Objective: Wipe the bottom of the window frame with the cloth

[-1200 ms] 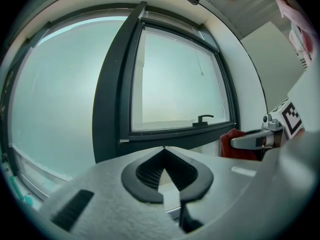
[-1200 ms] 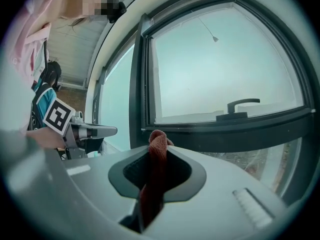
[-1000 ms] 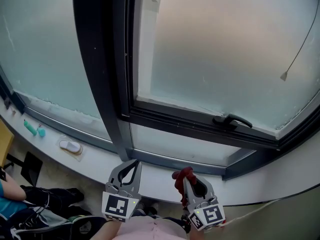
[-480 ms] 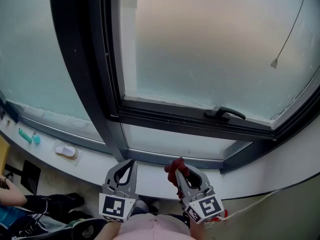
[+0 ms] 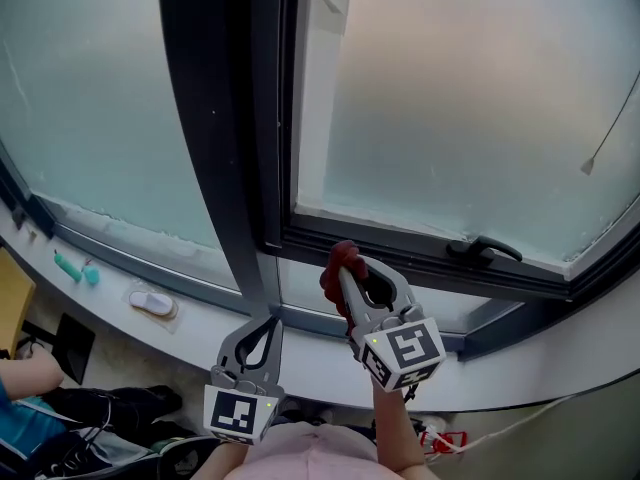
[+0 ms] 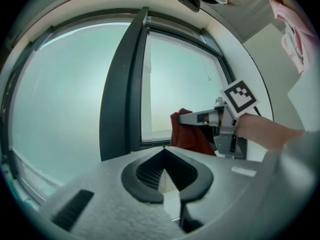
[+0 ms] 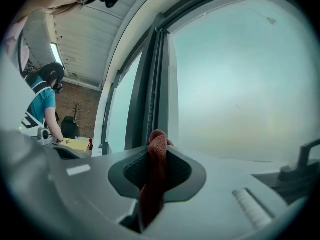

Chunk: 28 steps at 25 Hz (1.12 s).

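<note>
My right gripper (image 5: 343, 266) is shut on a dark red cloth (image 5: 331, 278), held up against the dark bottom rail of the window frame (image 5: 420, 258), close to the rail's left corner. In the right gripper view the cloth (image 7: 156, 169) hangs pinched between the jaws, its bunched top poking out above them. My left gripper (image 5: 270, 321) sits lower, over the white sill, shut with nothing in it. In the left gripper view the right gripper (image 6: 181, 118) and the cloth (image 6: 187, 134) hang in front of the frame's bottom rail (image 6: 152, 143).
A thick dark mullion (image 5: 215, 138) stands left of the sash. A black window handle (image 5: 485, 250) sits on the bottom rail to the right. On the white sill (image 5: 200, 318) lie a teal item (image 5: 75, 266) and a small white dish (image 5: 152, 301). A person in blue (image 7: 42, 101) stands behind.
My right gripper has risen with the cloth from just over the sill to the bottom rail of the sash. The left gripper has stayed low.
</note>
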Tool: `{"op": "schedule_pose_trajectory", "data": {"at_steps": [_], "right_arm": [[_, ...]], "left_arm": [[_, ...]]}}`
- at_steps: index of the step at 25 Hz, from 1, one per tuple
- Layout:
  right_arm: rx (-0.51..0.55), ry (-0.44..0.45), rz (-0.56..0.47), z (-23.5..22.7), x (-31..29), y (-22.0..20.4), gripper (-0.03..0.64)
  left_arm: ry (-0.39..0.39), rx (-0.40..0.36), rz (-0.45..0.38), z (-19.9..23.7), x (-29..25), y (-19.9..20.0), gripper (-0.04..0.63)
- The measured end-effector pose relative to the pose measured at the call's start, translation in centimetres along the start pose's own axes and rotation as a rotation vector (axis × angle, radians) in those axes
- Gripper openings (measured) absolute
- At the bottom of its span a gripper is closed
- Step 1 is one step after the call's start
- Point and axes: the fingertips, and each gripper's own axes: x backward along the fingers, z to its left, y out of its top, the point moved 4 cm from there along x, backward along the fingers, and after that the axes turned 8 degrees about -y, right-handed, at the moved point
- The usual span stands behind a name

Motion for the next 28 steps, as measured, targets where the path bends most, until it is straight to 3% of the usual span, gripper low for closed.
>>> {"op": "schedule_pose_trajectory", "data": {"at_steps": [12,23,28], "right_arm": [[0.078,-0.002,0.191,1.1,-12.1,-0.4,0.049],[0.354,-0.059,0.518,1.2,-15.4,-3.2,0.049],[0.36,-0.055,0.528,1.2,-15.4,-3.3,0.048]], "left_arm": [[-0.008,-0.003,-0.03,4.0,0.2,0.1,-0.002],[-0.001,0.025,-0.036,6.4,-1.1,0.1,-0.002],[-0.004,0.032,-0.033,6.7,-1.5,0.0,-0.002]]}}
